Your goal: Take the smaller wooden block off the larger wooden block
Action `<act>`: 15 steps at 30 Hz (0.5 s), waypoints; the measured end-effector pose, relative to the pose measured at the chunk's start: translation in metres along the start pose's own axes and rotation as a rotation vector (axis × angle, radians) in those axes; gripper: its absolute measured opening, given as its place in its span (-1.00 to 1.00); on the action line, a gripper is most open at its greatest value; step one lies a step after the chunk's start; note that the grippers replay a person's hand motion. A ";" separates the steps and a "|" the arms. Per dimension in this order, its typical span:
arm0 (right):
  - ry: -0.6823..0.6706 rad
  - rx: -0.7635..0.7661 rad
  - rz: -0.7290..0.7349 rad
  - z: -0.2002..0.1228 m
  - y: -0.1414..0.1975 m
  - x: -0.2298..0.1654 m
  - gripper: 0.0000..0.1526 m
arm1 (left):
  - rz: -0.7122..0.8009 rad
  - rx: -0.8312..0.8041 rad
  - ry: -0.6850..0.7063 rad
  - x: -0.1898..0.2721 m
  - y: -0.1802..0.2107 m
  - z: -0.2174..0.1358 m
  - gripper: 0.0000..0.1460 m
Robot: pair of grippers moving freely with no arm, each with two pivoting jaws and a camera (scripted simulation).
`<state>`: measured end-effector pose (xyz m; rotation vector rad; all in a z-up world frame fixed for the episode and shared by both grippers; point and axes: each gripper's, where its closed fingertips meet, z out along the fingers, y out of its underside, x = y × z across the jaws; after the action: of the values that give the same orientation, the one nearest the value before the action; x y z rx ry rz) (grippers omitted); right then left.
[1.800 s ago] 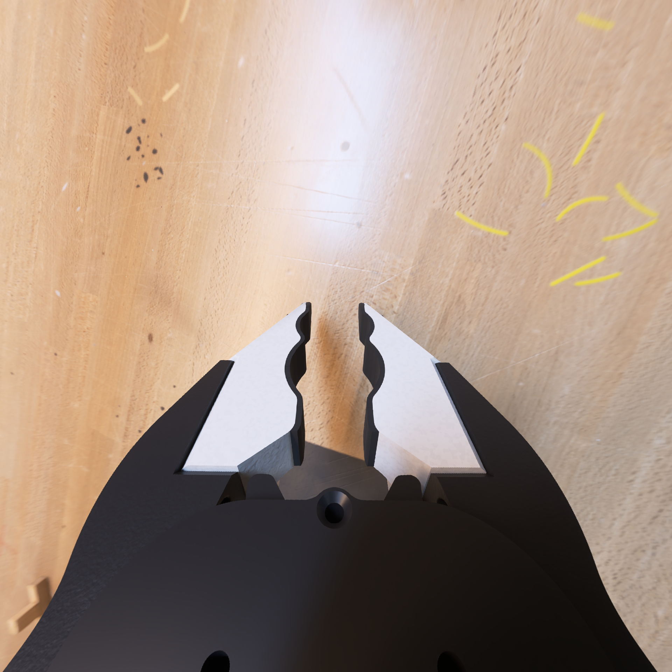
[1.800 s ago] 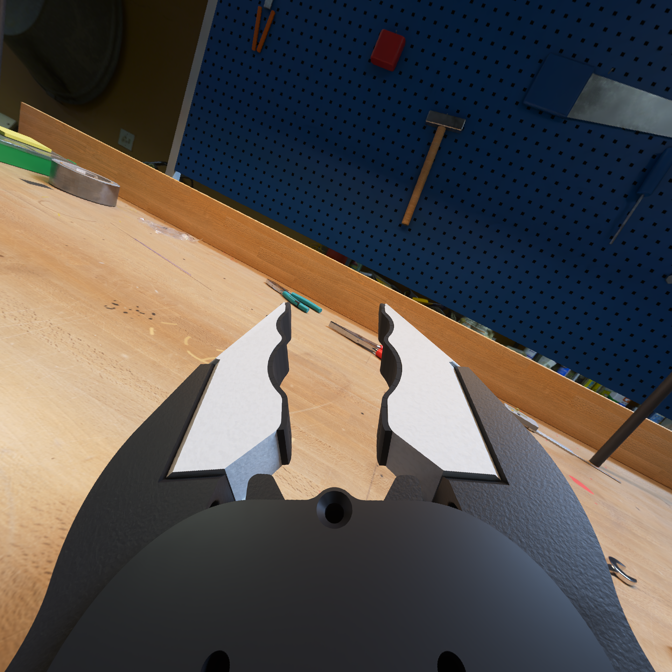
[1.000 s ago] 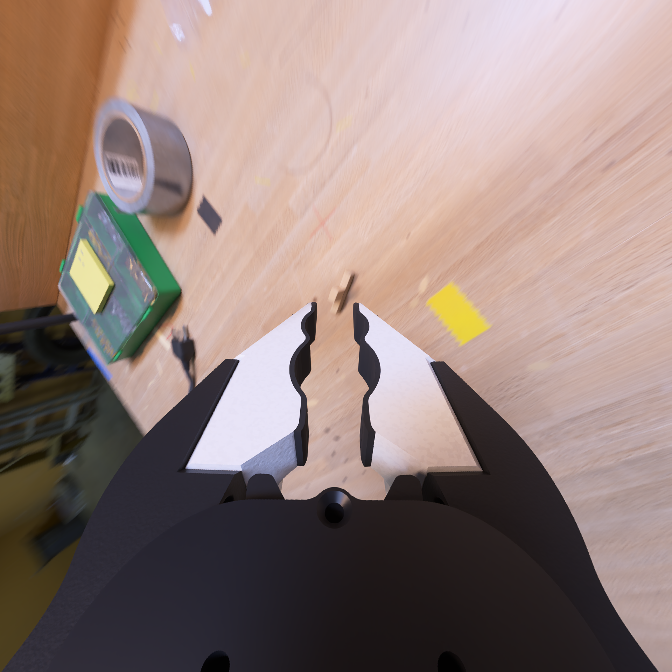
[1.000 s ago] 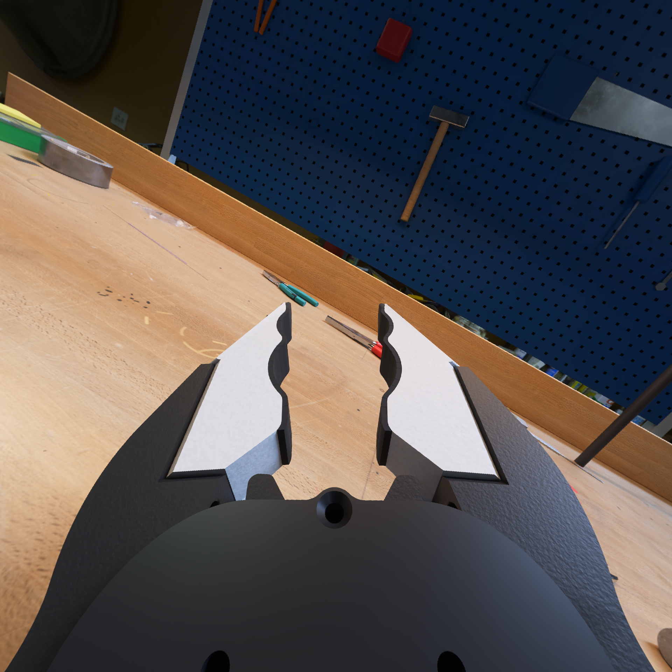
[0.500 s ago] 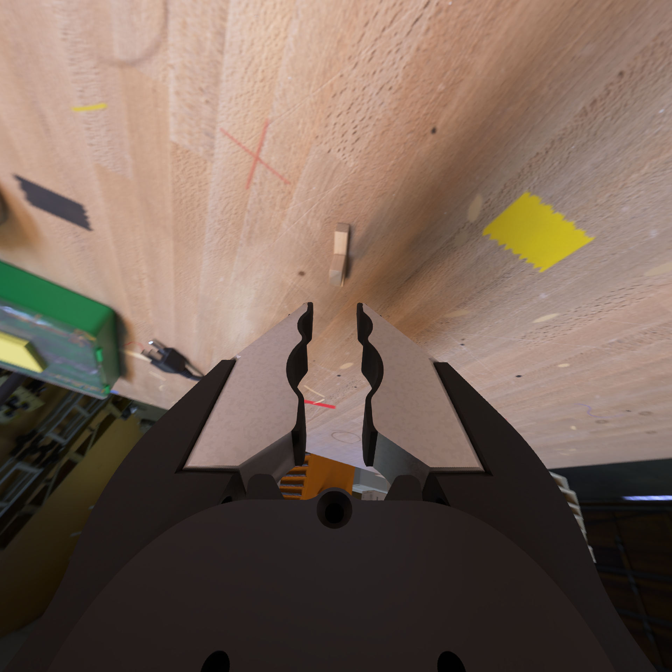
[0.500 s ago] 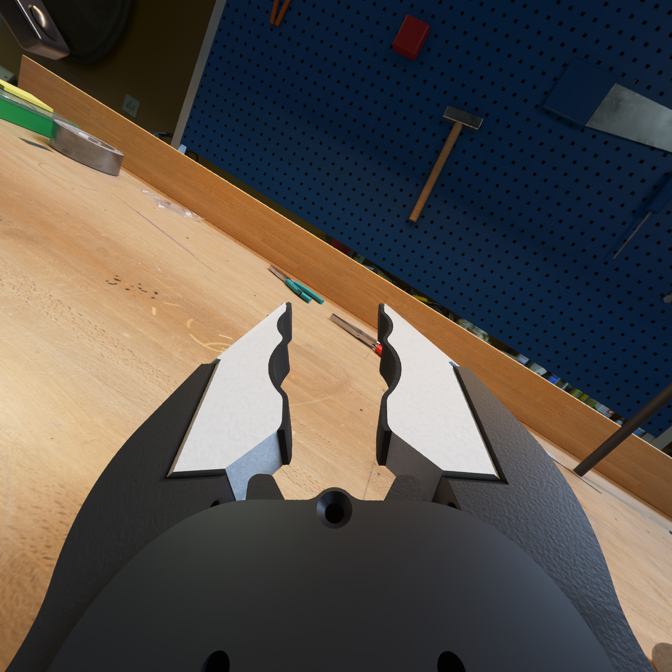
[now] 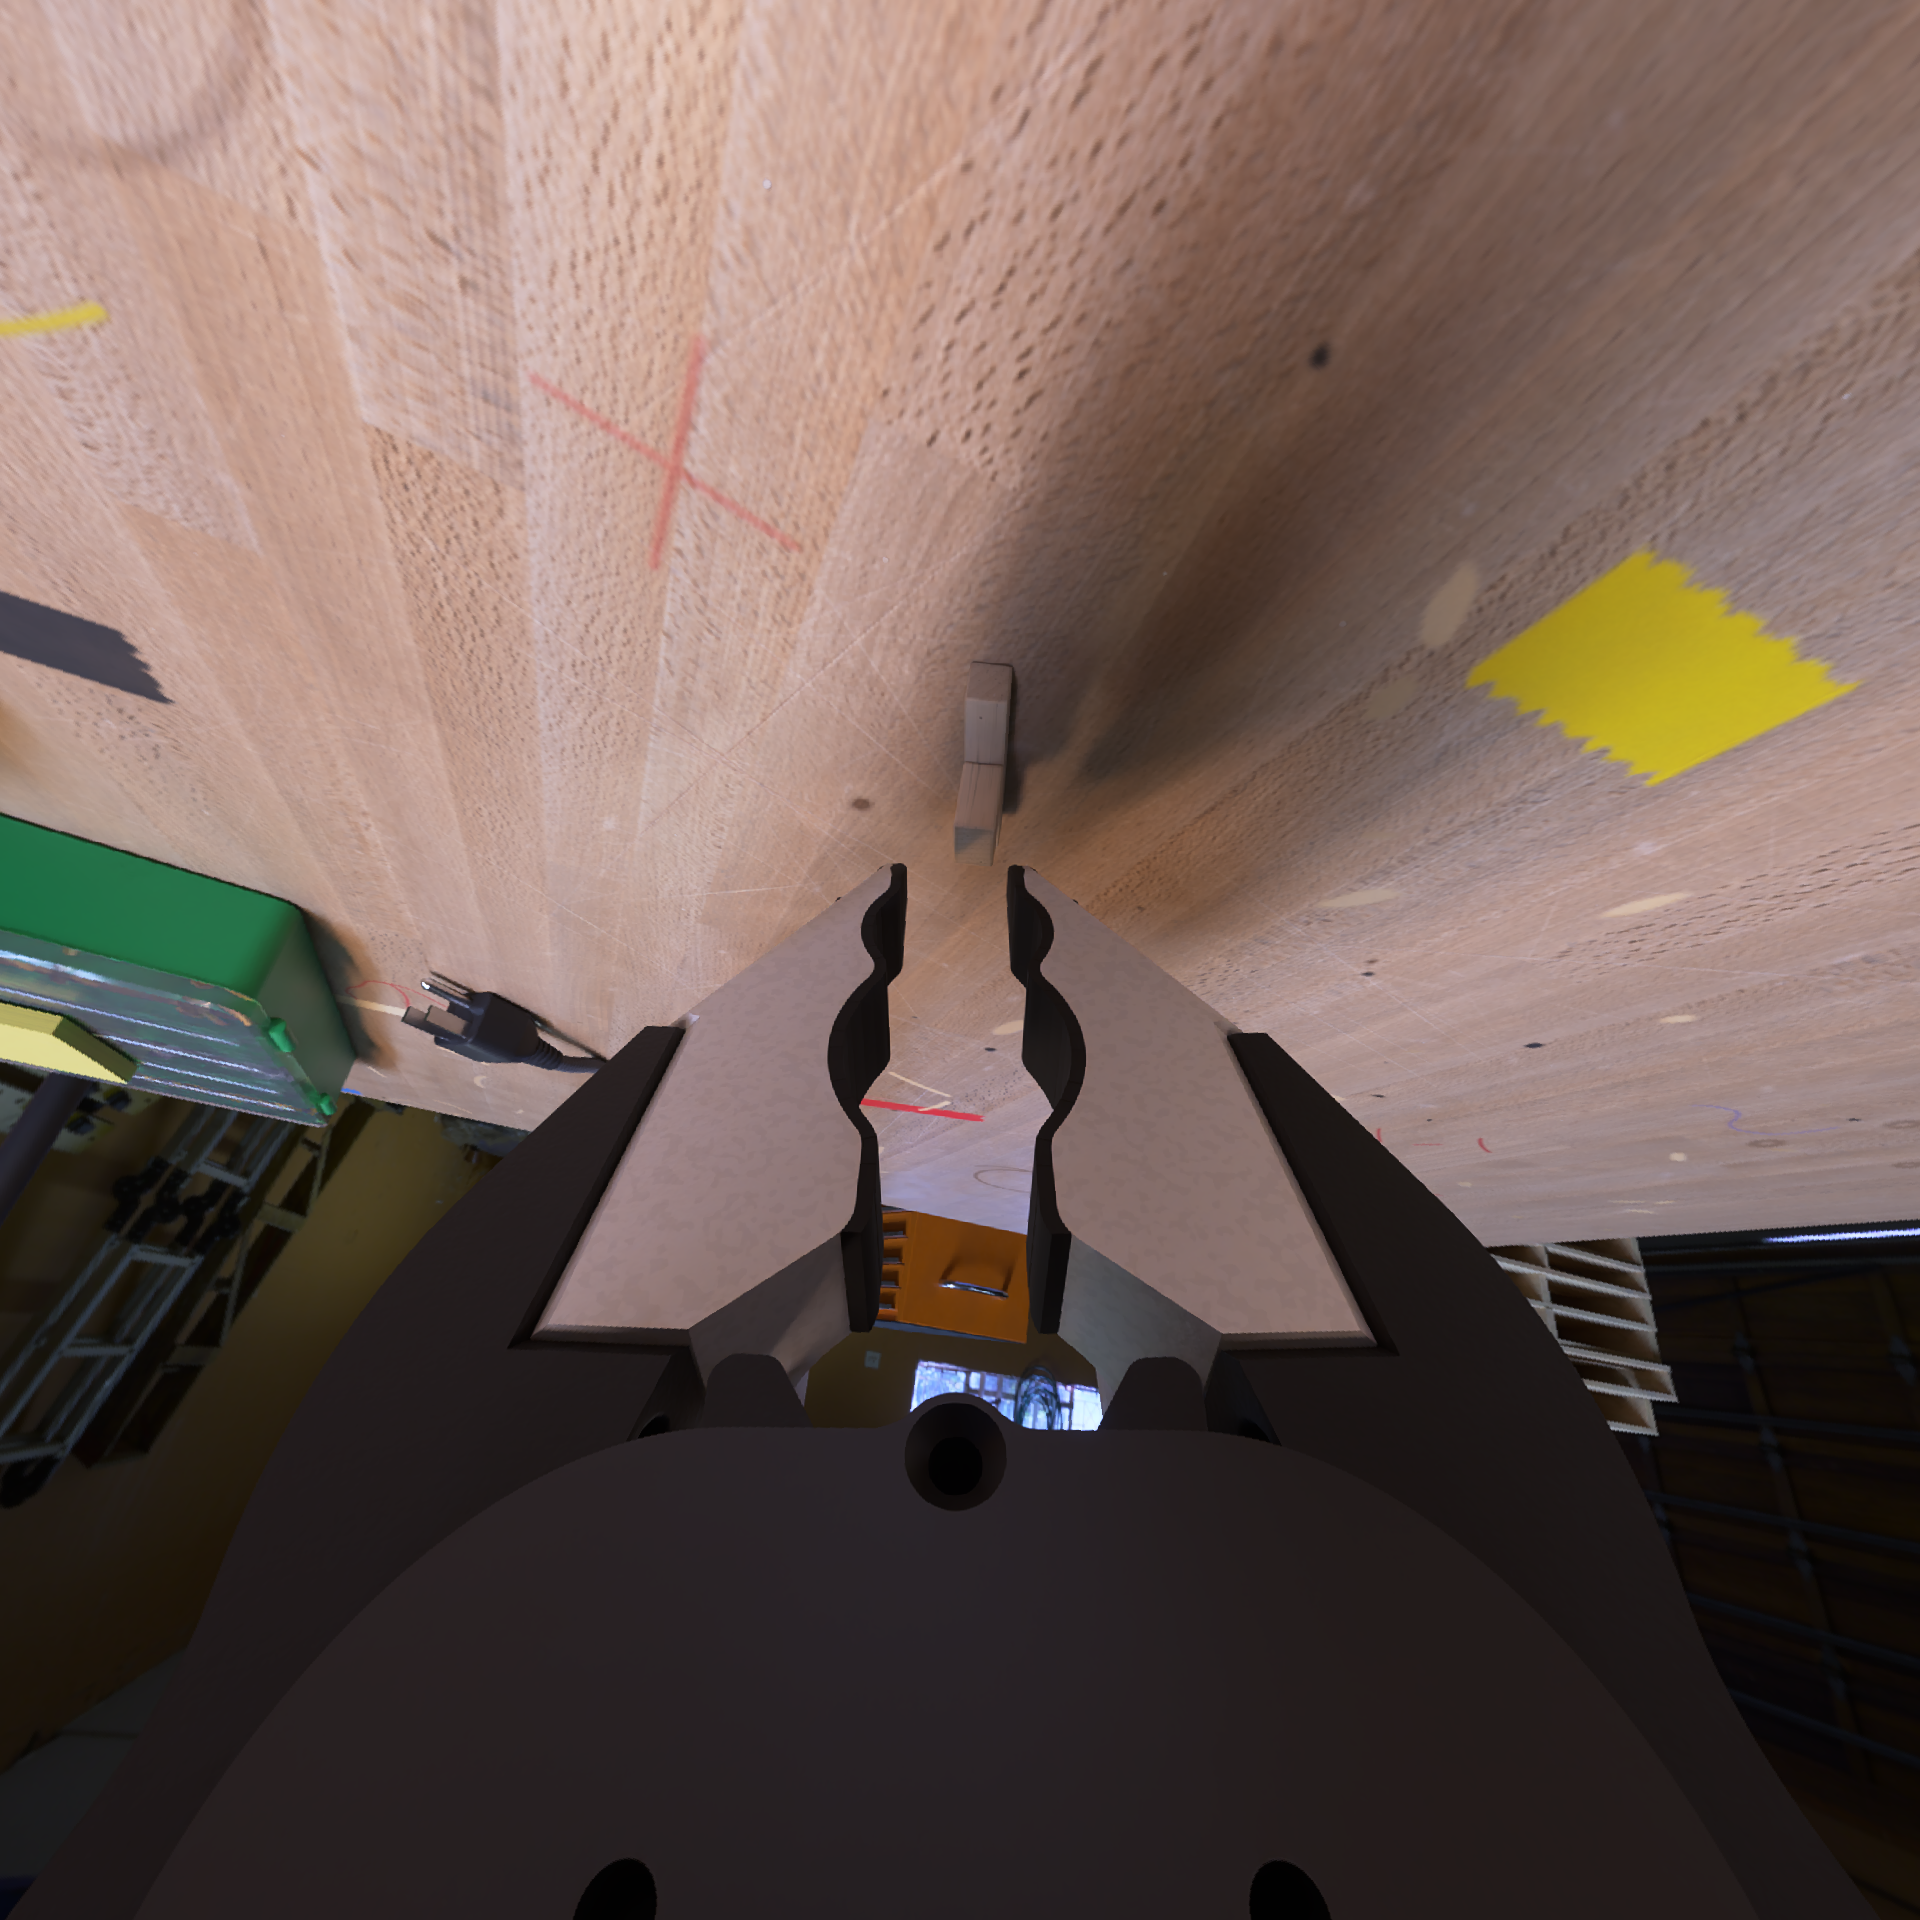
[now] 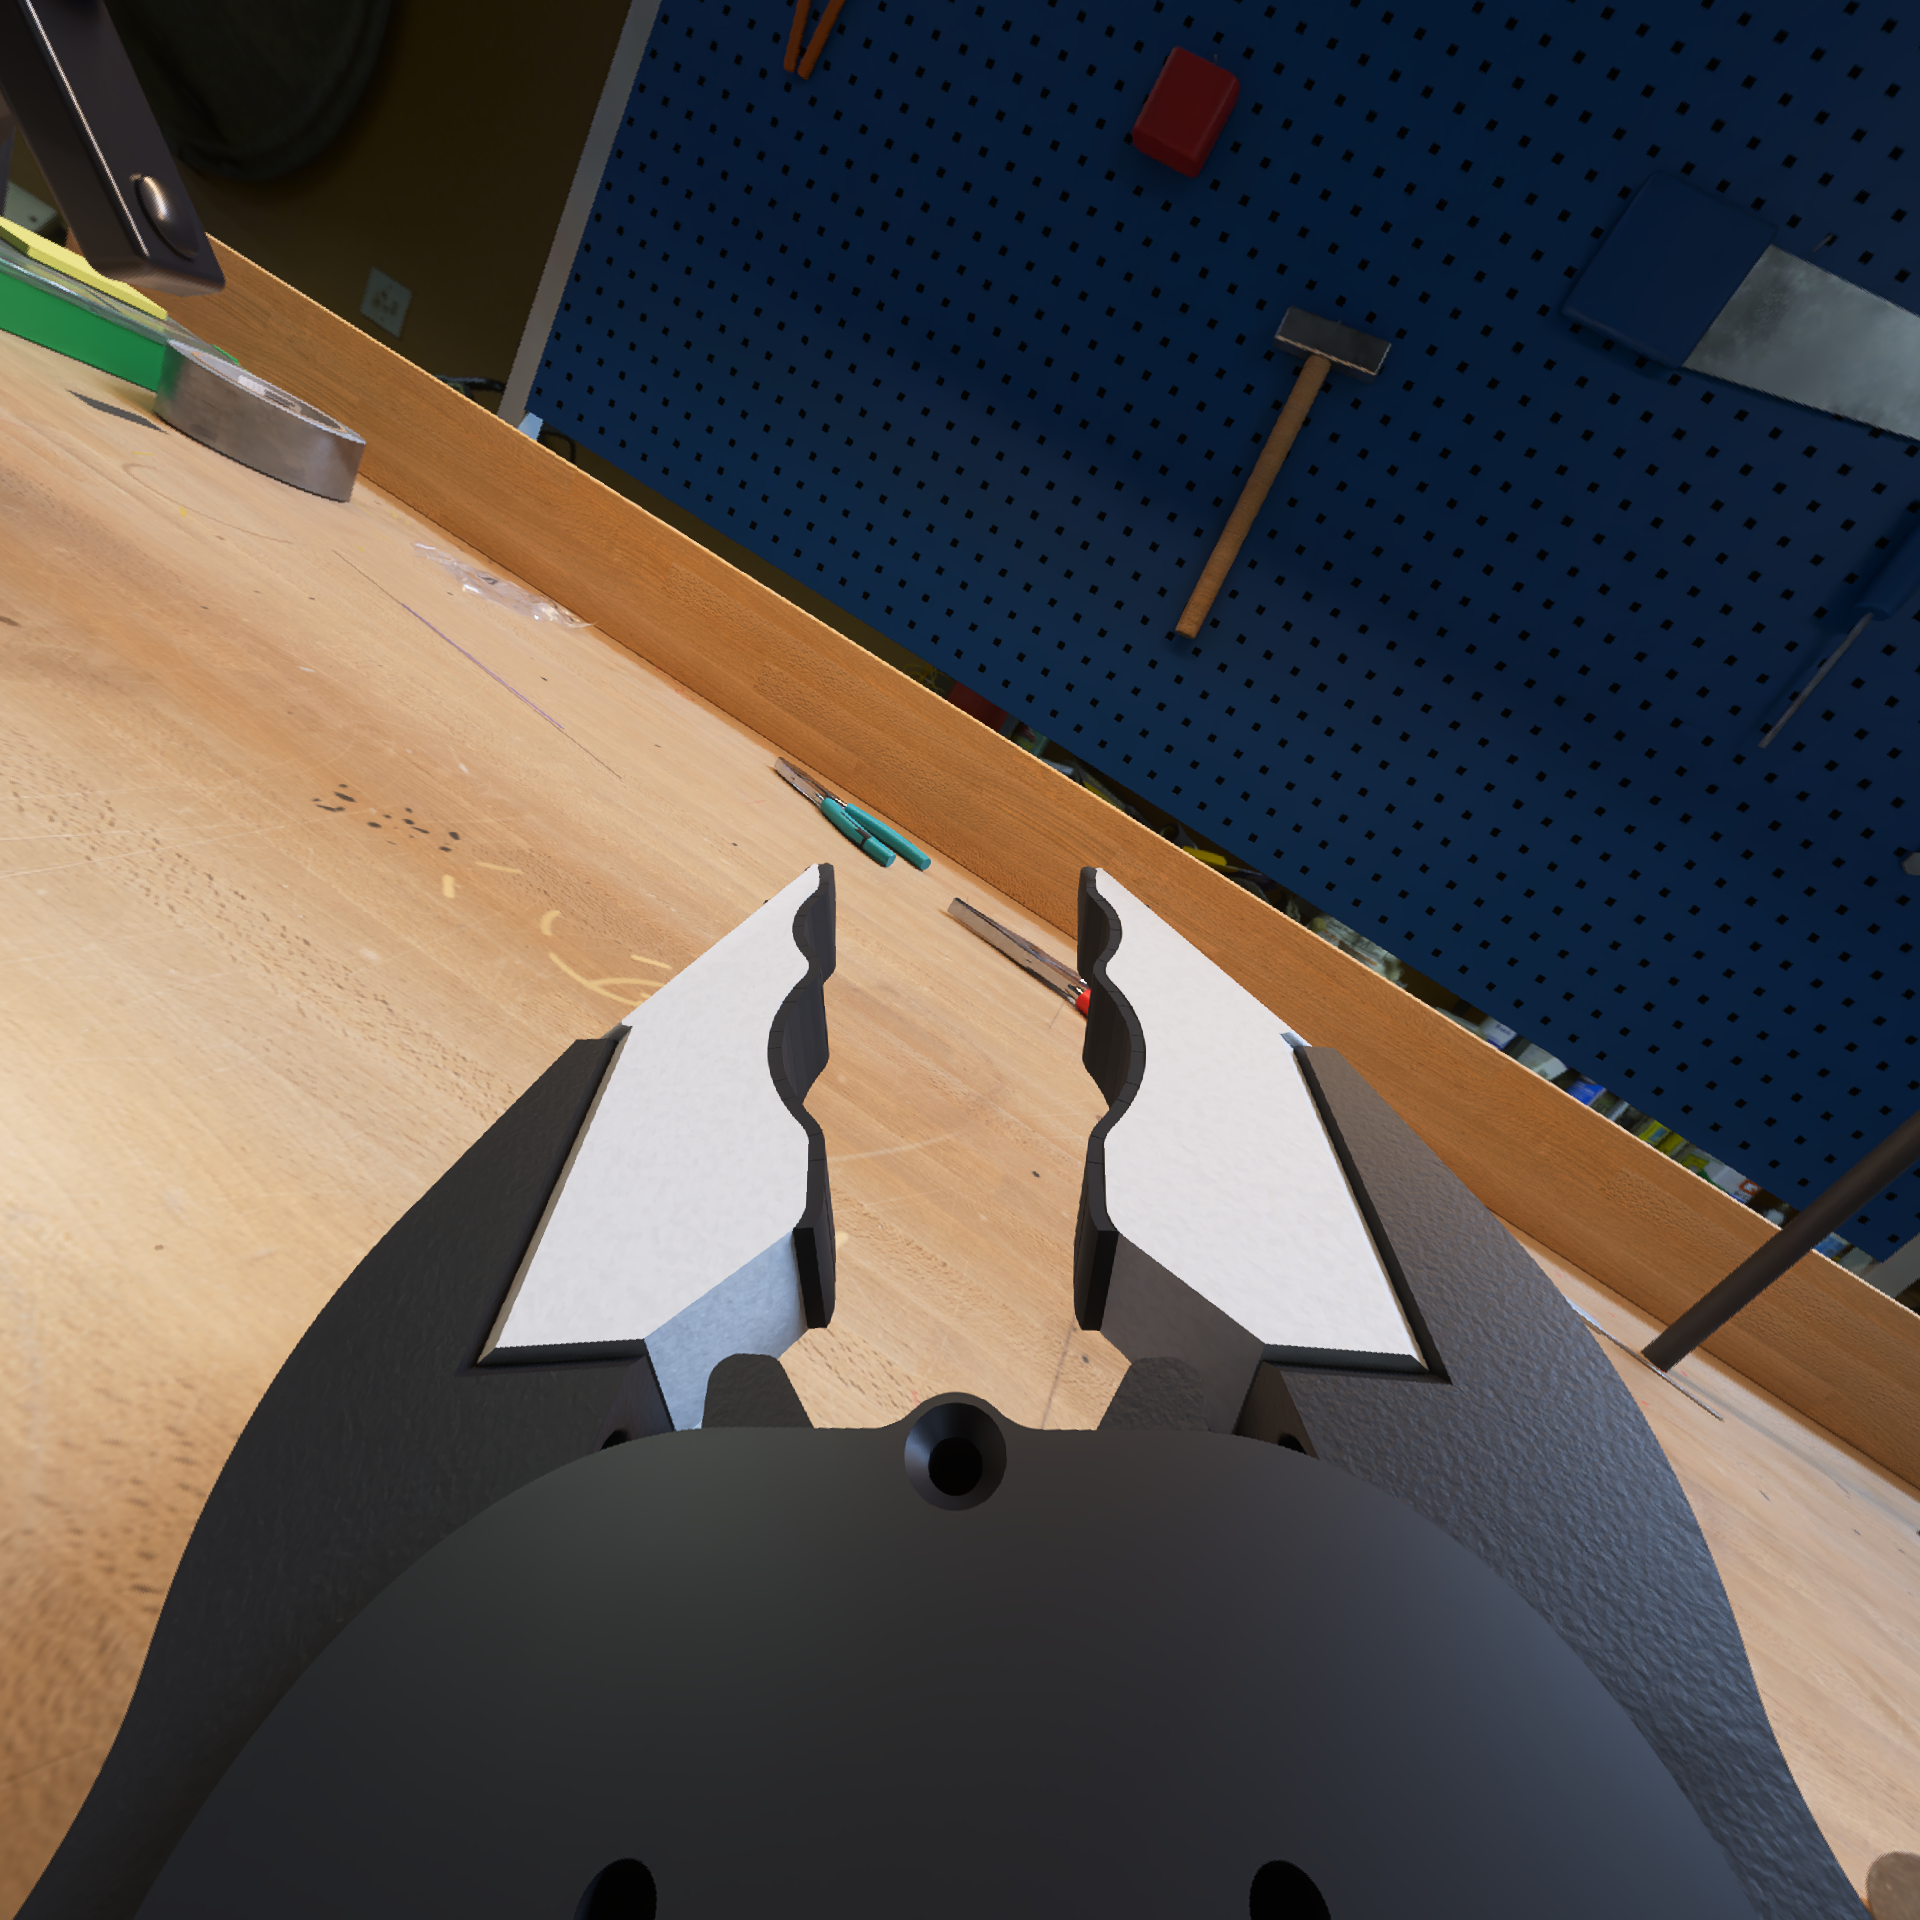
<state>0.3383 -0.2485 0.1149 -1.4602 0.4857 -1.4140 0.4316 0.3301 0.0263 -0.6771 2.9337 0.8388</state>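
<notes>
Two small pale wooden blocks stand stacked on the workbench in the left wrist view, which is turned upside down. The larger block (image 7: 987,712) is against the table. The smaller block (image 7: 978,821) sits on it, pointing towards me. My left gripper (image 7: 953,883) is open with a narrow gap, empty, its tips just short of the smaller block. My right gripper (image 8: 956,883) is open wide and empty above the bench, facing the back board. The blocks do not show in the right wrist view. The left gripper's body (image 8: 104,156) shows there at the top left.
Near the blocks are a yellow tape patch (image 7: 1662,665), a red cross mark (image 7: 675,457), a black plug (image 7: 478,1029) and a green case (image 7: 156,966) by the table edge. The right wrist view shows a tape roll (image 8: 260,416), teal-handled pliers (image 8: 862,821), a chisel (image 8: 1018,951) and a pegboard with a hammer (image 8: 1278,468).
My left gripper has swung from facing the bare bench top to facing the stacked blocks and has closed in on them. My right gripper has only shifted slightly. Both gaps are unchanged.
</notes>
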 end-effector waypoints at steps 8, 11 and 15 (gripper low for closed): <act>-0.004 -0.002 -0.007 0.000 0.000 -0.001 -0.39 | -0.008 -0.014 0.018 0.003 0.000 0.007 -0.91; -0.005 -0.003 -0.009 0.000 0.000 -0.002 -0.39 | -0.003 -0.018 0.016 0.005 0.001 0.006 -0.91; -0.005 -0.003 -0.008 0.001 0.000 -0.001 -0.39 | 0.009 -0.013 -0.002 0.006 0.004 0.000 -0.91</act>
<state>0.3386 -0.2473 0.1140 -1.4691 0.4797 -1.4164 0.4239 0.3310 0.0275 -0.6636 2.9347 0.8602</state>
